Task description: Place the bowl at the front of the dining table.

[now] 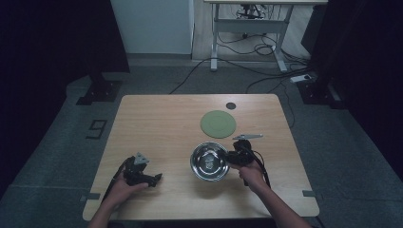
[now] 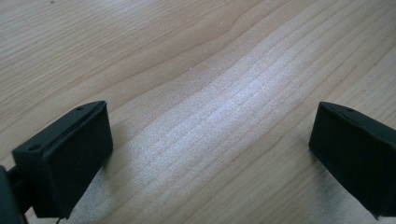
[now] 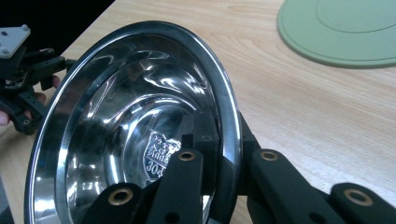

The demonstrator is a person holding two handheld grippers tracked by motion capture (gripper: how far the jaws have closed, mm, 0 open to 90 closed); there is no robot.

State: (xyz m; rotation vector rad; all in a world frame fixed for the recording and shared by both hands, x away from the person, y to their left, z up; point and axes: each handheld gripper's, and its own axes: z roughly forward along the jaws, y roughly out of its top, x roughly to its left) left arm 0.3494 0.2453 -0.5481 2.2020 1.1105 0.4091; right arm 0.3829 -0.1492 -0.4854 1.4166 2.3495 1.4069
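- At about 7 o'clock on the pale wooden desk, nearest the person, the left gripper rests in the left hand. Its jaws stand wide apart over bare wood, holding nothing.
- At about 5 o'clock, the right gripper has its jaws clamped on the rim of a shiny round stainless-steel bowl, at the bowl's 3 o'clock edge. In the right gripper view one jaw sits inside the rim and one outside, and the bowl looks tilted off the desk.
- Just beyond that gripper lies a small grey three-cornered metal plate.
- Farther off, near 1 o'clock, lies a flat round green mat, with a small dark disc past it.
- The step in hand seems to be carrying the lifted bowl. The next move probably calls for a firm pinch while travelling toward the mat, then a level set-down before letting go.
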